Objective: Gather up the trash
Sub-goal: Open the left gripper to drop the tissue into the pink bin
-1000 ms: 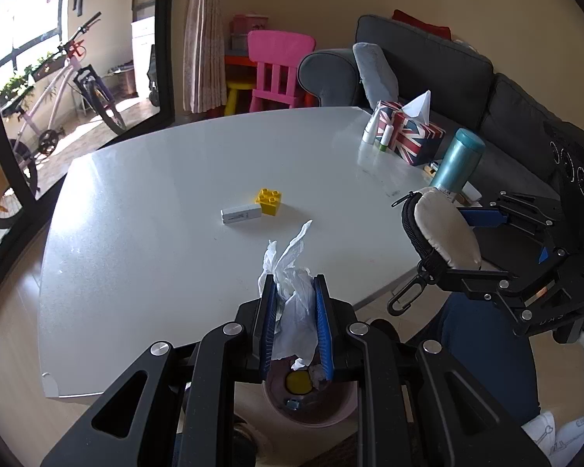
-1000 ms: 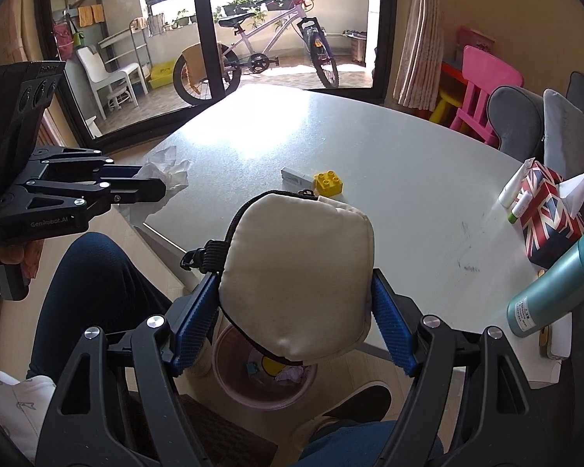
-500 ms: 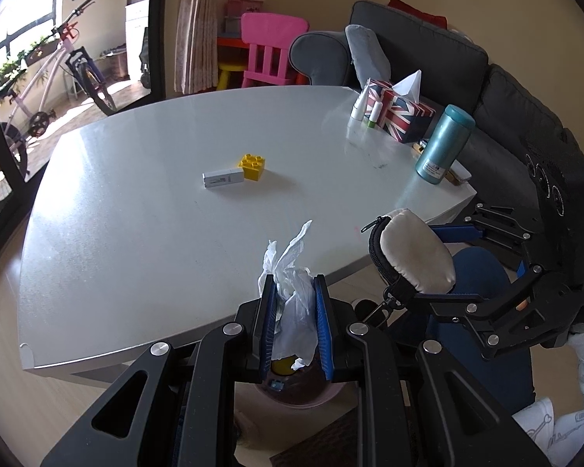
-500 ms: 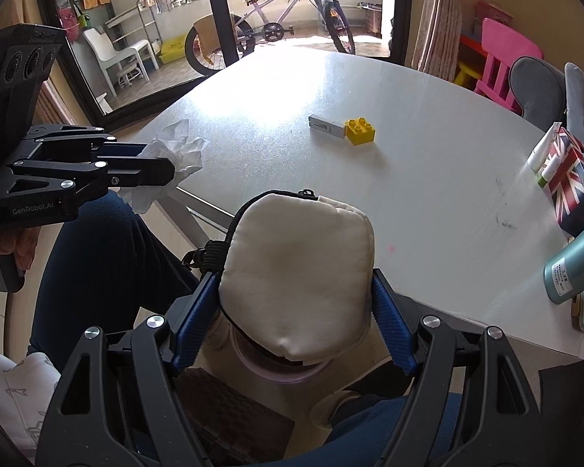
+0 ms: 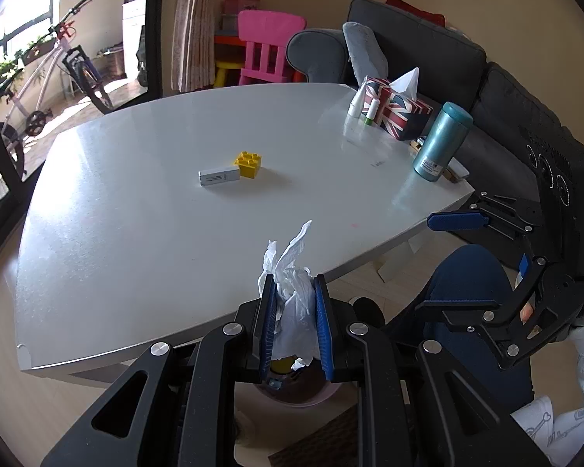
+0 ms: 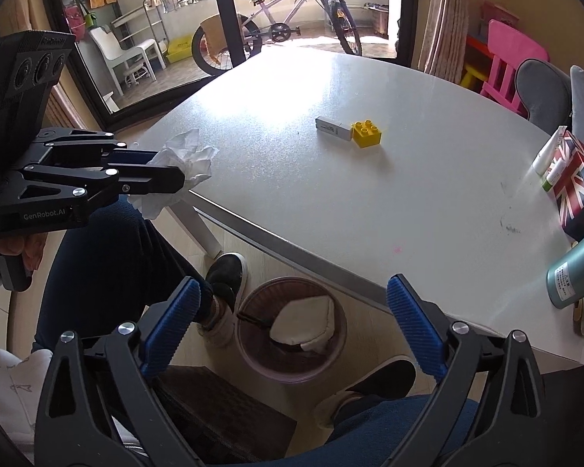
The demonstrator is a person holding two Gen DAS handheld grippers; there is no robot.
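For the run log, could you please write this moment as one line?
left gripper: shut on tissue | right gripper: open, empty | pouch: in bin | table: brick, small box

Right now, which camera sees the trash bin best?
The right wrist view: the pink trash bin shows whole on the floor, with a cream pouch inside. The left wrist view shows only a sliver of its rim, behind the left tool and its tissue.
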